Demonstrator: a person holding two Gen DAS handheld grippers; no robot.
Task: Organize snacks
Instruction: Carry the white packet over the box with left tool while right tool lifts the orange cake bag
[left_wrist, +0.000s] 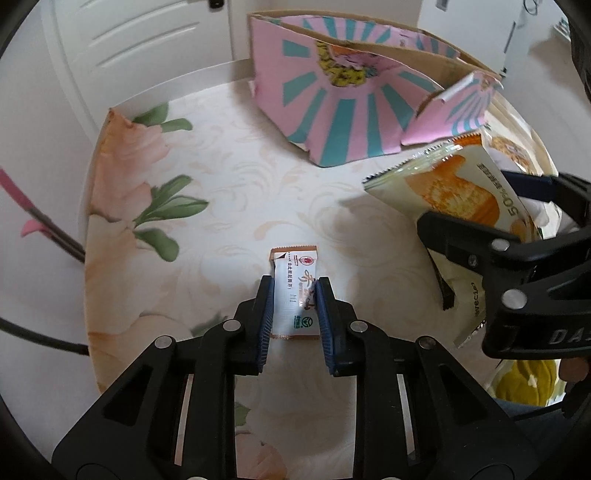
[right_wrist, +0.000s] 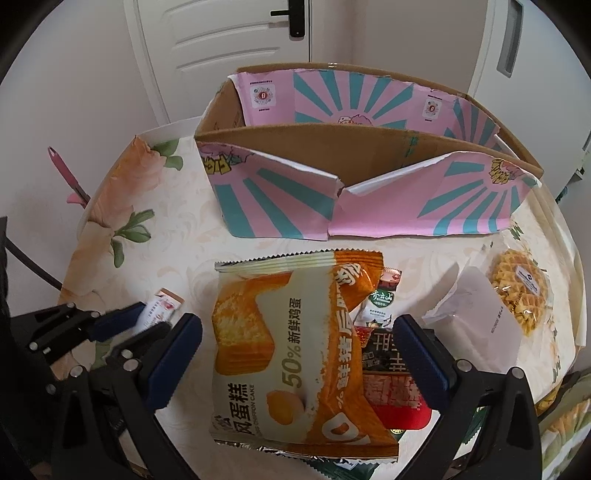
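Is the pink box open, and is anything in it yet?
Open: the pink box has its top flaps up, showing bare brown inner walls. Its floor is hidden, so whether it holds anything cannot be told.

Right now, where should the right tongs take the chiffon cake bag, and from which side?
Across the middle of the chiffon cake bag, coming from its near end with one finger on each long edge. It lies lengthwise between the open right tongs, puffy in the centre, its crimped ends flat and thin.

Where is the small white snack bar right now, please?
In the left wrist view, the small white snack bar lies on the floral tablecloth, between the left tool's fingers, nearer than the pink box.
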